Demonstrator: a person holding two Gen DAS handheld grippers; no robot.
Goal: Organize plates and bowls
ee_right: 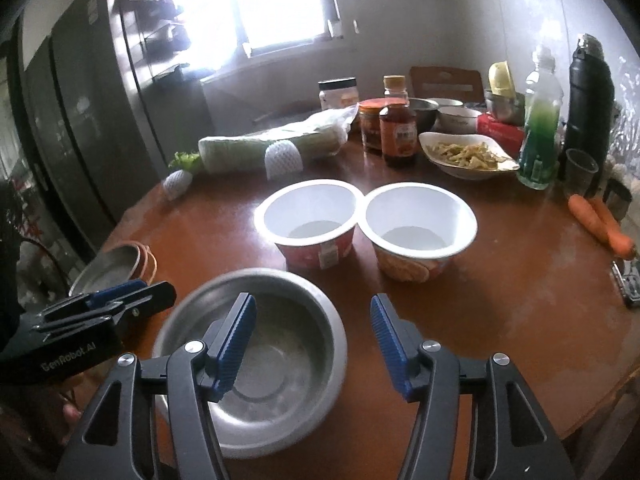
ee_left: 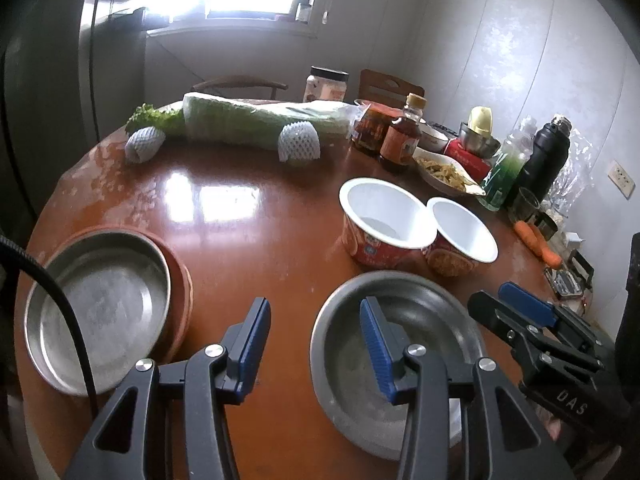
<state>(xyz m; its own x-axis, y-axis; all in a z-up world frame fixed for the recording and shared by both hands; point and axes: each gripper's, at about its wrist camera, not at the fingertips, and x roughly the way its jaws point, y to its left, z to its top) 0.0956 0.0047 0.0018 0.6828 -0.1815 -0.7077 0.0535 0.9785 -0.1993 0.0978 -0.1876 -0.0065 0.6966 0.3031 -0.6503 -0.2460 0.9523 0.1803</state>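
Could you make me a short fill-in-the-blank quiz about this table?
1. The two white-lined paper bowls stand ____, holding no food.
2. Both grippers, left gripper and right gripper, have ____ pads.
3. Two ____ carrots lie near the table edge.

Missing words: empty; blue; orange

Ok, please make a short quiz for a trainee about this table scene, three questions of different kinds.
1. True or false: the left gripper holds the metal bowl.
2. How many white instant-noodle cups stand behind that bowl?
3. The steel plate at the table edge lies on: A) a red-brown dish, B) a cabbage, C) a carrot.

Key: 1. False, both fingers are apart and touch nothing. 2. Two, side by side, empty. 3. A.
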